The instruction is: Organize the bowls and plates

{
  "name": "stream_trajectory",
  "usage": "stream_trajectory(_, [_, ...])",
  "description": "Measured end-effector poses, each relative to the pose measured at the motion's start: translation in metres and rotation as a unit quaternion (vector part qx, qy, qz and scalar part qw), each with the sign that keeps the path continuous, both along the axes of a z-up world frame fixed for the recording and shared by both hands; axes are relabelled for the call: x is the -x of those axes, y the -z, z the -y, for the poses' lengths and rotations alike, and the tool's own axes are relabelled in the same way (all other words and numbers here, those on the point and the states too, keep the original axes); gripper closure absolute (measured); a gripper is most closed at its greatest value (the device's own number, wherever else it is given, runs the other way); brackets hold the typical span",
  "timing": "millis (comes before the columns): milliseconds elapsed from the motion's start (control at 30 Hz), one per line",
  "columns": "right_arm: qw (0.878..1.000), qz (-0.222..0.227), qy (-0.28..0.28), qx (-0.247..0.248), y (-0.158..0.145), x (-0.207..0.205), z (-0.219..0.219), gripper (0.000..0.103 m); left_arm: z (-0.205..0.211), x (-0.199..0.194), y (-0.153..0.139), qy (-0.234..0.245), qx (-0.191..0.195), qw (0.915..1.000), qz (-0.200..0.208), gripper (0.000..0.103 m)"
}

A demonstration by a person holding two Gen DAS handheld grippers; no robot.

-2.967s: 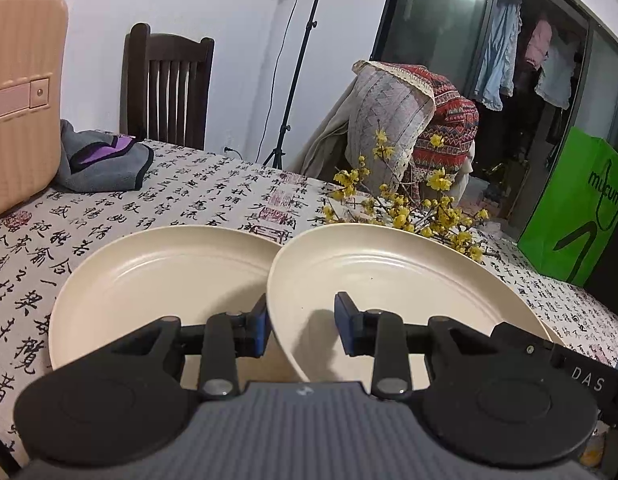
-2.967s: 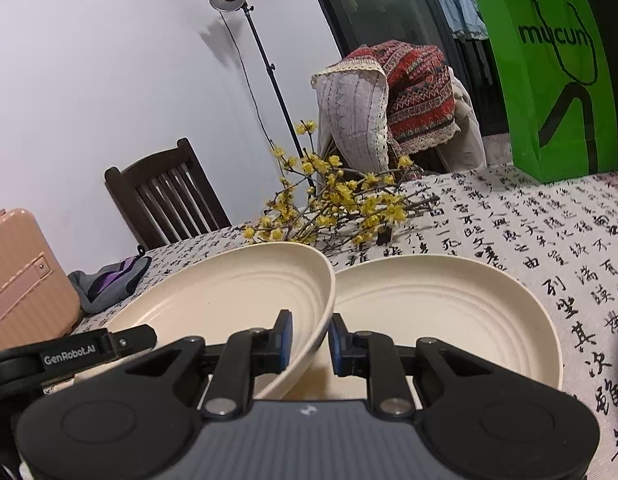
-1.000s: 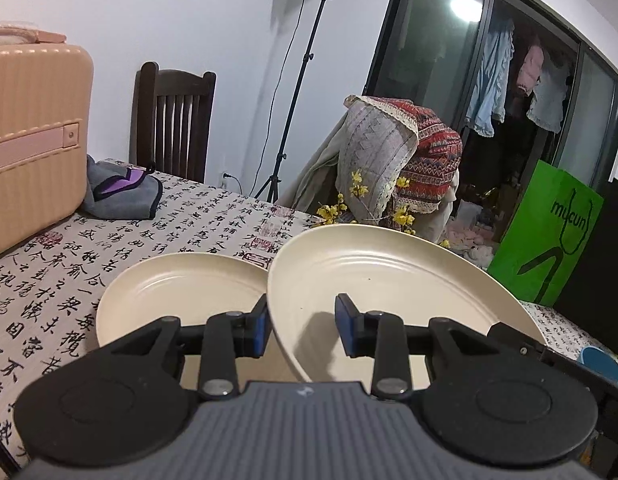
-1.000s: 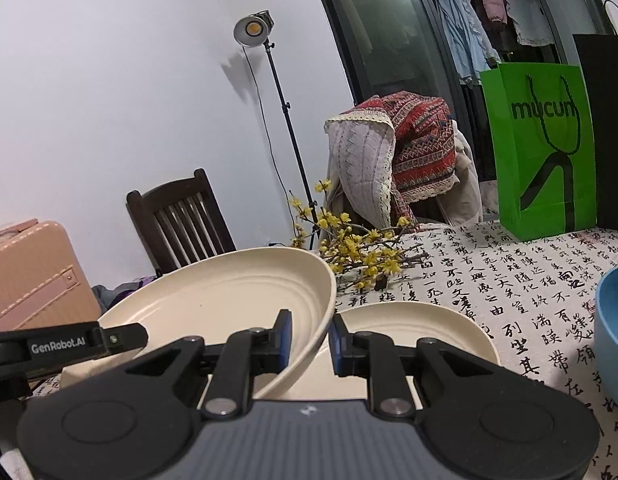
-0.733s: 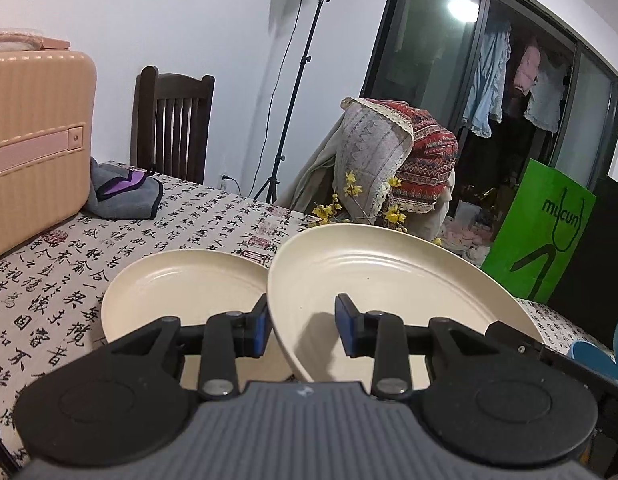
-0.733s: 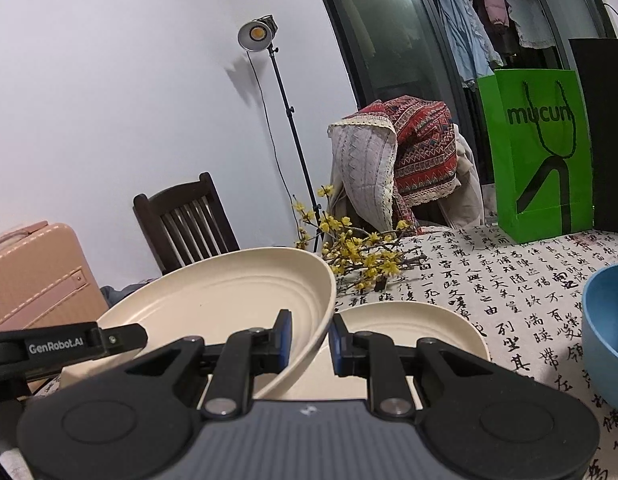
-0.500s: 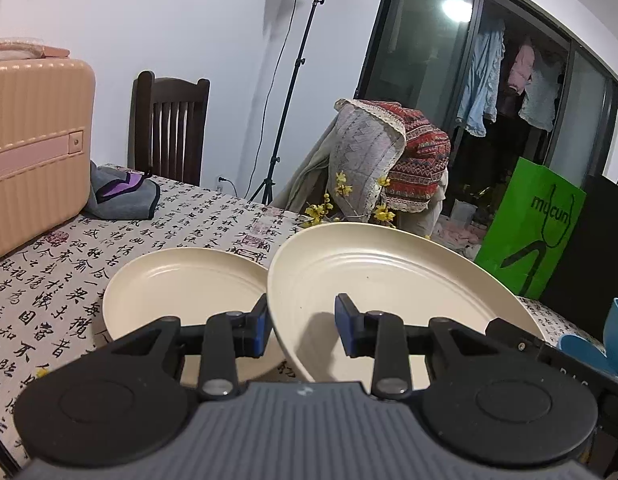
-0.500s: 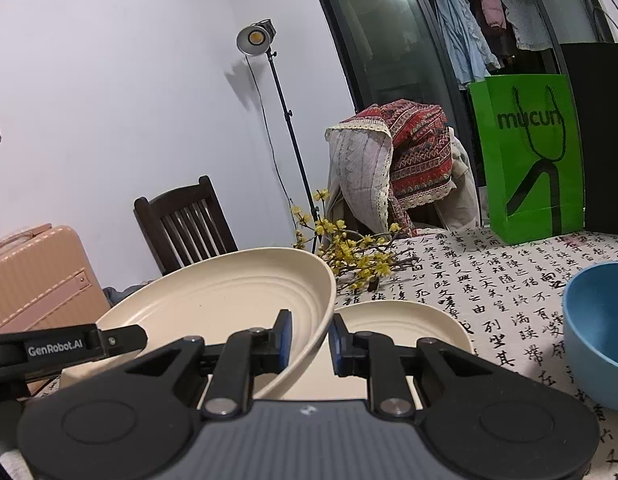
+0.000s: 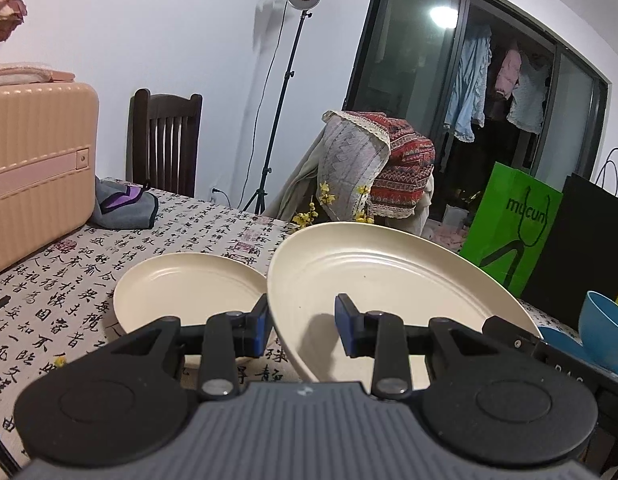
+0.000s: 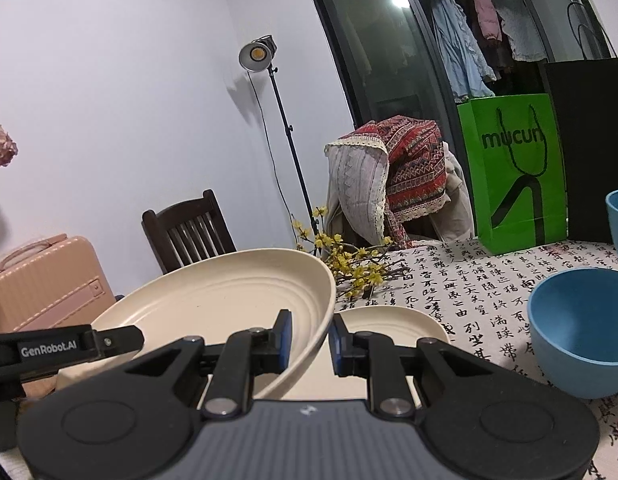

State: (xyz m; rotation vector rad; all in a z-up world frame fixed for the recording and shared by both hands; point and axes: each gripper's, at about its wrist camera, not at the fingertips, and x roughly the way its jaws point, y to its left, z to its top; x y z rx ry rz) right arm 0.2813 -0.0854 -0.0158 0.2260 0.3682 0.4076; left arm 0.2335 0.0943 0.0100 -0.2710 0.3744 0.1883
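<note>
Now the larger cream plate [image 9: 389, 280] hangs clear of the counter [image 9: 49, 292], lifted since a few seconds ago, when it sat low beside the smaller cream plate [image 9: 189, 292]. Both tongs grip it: the left tongs [image 9: 303, 322] pinch its left rim, the right tongs [image 10: 309, 338] its right rim, each narrowed onto the edge. That likely means the plate is in transit, perhaps to be stacked or parked elsewhere. The smaller plate lies flat on the counter, below and to the left of the lifted one. To the lifted plate's right stand blue bowls [image 10: 581, 328], nearer in view than a second ago, so that side is tight. Beyond it lie the yellow flower sprigs [image 10: 353, 264]; left of the smaller plate the counter is open as far as the peach suitcase [image 9: 37, 168].
</note>
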Motion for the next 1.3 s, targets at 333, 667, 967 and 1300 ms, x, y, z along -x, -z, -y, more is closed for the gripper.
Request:
stream_trajectory(333, [1.000,0.005,0.005,0.003,-0.004,0.019,0.014,0.084,0.012,0.017,0.000,0.007,0.001,1.0000,0.003,0.070])
stream_trajectory(667, [1.000,0.011,0.009,0.004,-0.007,0.034,0.025,0.084,0.024,0.032,-0.001,0.014,0.002,0.9999,0.009,0.070])
stream_trajectory(967, [1.000,0.014,0.013,0.006,-0.005,0.044,0.033,0.084,0.033,0.044,0.002,0.021,0.003,0.9997,0.009,0.070])
stream_trajectory(1300, [1.000,0.018,0.019,0.004,-0.005,0.056,0.040,0.084,0.041,0.054,0.002,0.030,0.000,0.9994,0.014,0.070])
